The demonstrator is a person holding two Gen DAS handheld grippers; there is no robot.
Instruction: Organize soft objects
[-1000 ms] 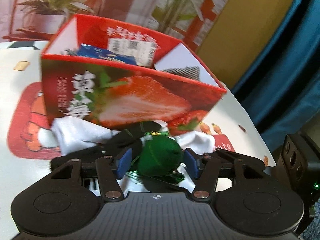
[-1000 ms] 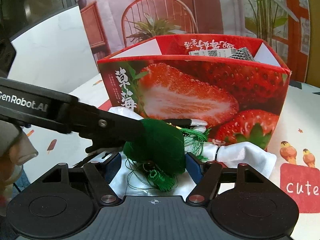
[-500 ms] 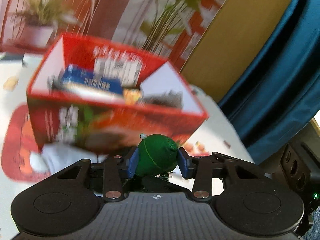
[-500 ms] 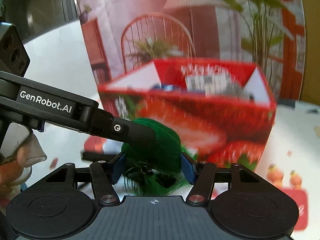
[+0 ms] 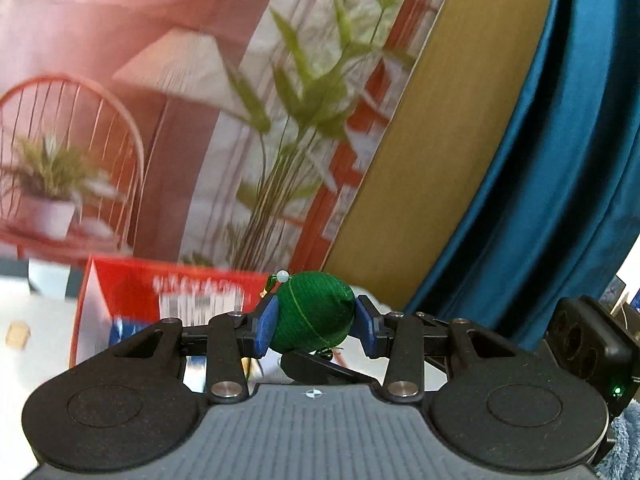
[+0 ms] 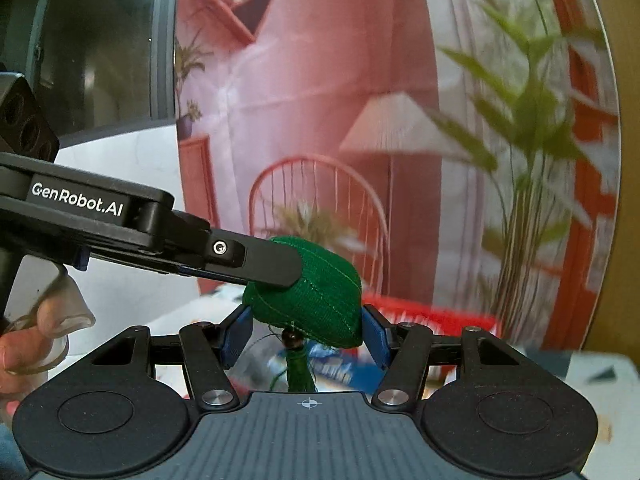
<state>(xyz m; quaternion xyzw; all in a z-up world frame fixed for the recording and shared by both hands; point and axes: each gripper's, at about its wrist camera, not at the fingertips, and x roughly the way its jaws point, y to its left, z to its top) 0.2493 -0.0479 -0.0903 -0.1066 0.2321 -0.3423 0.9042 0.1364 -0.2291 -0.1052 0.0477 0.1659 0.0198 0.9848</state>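
A green stuffed sachet (image 5: pixel 314 314) with a bead on top and a tassel below sits between the blue pads of my left gripper (image 5: pixel 315 323), which is shut on it. In the right wrist view the same sachet (image 6: pixel 320 300) sits between the pads of my right gripper (image 6: pixel 305 334), which is shut on it too, while the left gripper's finger (image 6: pixel 264 262) presses on its top left. The tassel (image 6: pixel 298 372) hangs below. Both grippers hold it in the air above the red strawberry box (image 5: pixel 160 292), also seen low in the right wrist view (image 6: pixel 432 316).
The box holds a blue packet (image 6: pixel 336 368) and a white label (image 5: pixel 196 308). A printed backdrop with a chair, a lamp and plants (image 5: pixel 288 120) stands behind. A blue curtain (image 5: pixel 560 160) hangs at the right. A hand (image 6: pixel 36 336) holds the left gripper.
Both grippers closed on the sachet and lifted it from the cloths in front of the box to above the box's rim. The views tilted upward.
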